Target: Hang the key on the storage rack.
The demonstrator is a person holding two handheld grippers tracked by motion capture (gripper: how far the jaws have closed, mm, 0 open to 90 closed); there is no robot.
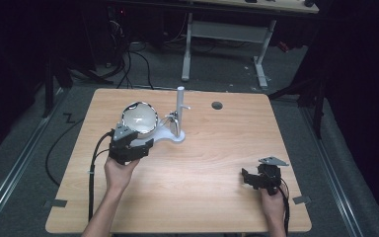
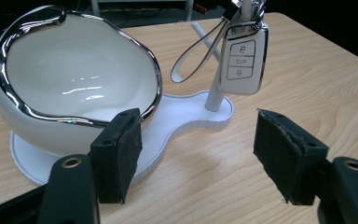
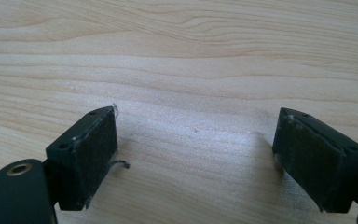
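High view: my left gripper [image 1: 137,146] sits at the near edge of the white bowl [image 1: 139,118], my right gripper [image 1: 249,178] is parked well apart at the near right of the bench [image 1: 217,153], low over bare wood. The key stand [image 1: 179,114] is just right of the bowl on the same white base; the key fob is too small to read here. Count: one bowl, one stand, one hole in the bench top [image 1: 217,105], two grippers. Left gripper view: my jaws are partly open with nothing between the pads, left pad [image 2: 121,154] close in front of the bowl [image 2: 74,84], whether touching the base I can't tell. The key fob [image 2: 242,58] hangs on the stand's post [image 2: 214,95] by its ring, with one white strap loop [image 2: 196,56] beside it, well clear of my jaws. Bowl looks empty. Count: one fob, three buttons on it, one strap, one white base [image 2: 186,114]. My guess is the fob is what's being worked: it's hanging, not in the bowl, and I'm not holding it, so either the hanging is done or the pick hasn't begun. Right gripper view: jaws wide, nothing between them, just bench grain [image 3: 191,70]; a loose thread [image 3: 119,164] hangs off the left pad. This hand is idle.
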